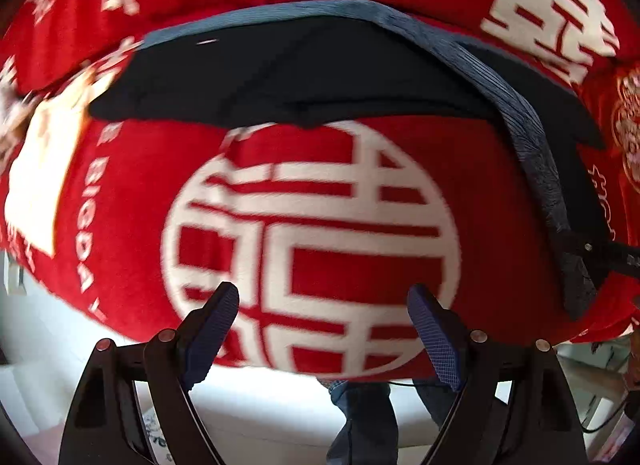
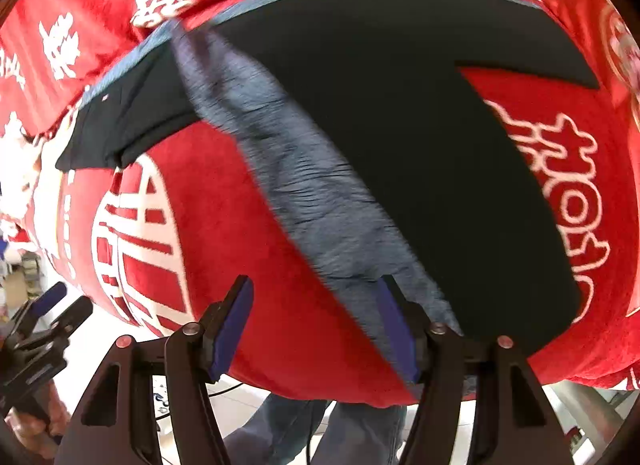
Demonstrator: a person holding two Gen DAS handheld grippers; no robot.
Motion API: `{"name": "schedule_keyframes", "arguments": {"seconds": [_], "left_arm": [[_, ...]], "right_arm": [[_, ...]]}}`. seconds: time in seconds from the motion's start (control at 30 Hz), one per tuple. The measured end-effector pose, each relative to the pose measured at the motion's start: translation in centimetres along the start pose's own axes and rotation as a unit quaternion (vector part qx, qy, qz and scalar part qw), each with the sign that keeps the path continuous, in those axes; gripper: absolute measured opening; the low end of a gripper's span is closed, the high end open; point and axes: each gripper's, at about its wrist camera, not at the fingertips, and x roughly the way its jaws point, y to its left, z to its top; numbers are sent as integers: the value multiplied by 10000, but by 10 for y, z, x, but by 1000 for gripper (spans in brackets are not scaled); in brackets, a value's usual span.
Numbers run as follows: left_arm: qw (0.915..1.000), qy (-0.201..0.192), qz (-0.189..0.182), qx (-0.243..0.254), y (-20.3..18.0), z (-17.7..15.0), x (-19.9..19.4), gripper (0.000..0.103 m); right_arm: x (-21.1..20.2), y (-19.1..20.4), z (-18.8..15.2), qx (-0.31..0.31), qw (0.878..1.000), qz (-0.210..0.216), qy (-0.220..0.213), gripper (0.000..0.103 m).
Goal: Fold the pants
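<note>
Pants (image 1: 304, 77) lie dark across the upper frame on the red blanket (image 1: 312, 225), waistband (image 2: 320, 205) running diagonally. Both grippers, left gripper (image 1: 322, 329) and right gripper (image 2: 316, 325), gape wide, holding nothing. Folding looks underway; next, I'd judge, pinching an edge.

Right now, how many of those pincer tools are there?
2. The left gripper hovers open above the red blanket; the right gripper hangs open at the pants waistband.
</note>
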Motion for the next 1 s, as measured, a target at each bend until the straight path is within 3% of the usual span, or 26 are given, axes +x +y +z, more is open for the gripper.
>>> {"name": "schedule_keyframes", "arguments": {"seconds": [0.17,0.3,0.5,0.67,0.77,0.83,0.9,0.93,1.0], "left_arm": [[9985,71,-179,517,-60,29,17,87],[9957,244,-547,710,-100,54,37,87],[9856,209,-1438,861,-133,82,42,87],[9812,379,-1585,1036,-151,95,57,87],[9754,400,-1938,970,-162,99,62,87],[9696,391,-2189,1025,-171,100,65,87],[9676,439,-2188,1180,-183,100,72,87],[9675,416,-2146,1274,-189,99,74,87],[9663,306,-2132,1411,-199,97,72,84]], "right_arm": [[-17,-49,-5,346,9992,22,-200,67],[-27,-95,-18,854,9957,192,-302,67],[-14,-138,-53,1371,9850,1040,-141,67],[7,-145,-82,1856,9611,2045,-10,67],[19,-144,-87,2003,9459,2550,-79,67],[31,-146,-93,2103,9309,2984,-106,68],[42,-156,-99,2399,9068,3463,-171,69],[46,-162,-102,2604,8932,3661,-196,66],[45,-163,-107,2675,8947,3571,-198,27]]}}
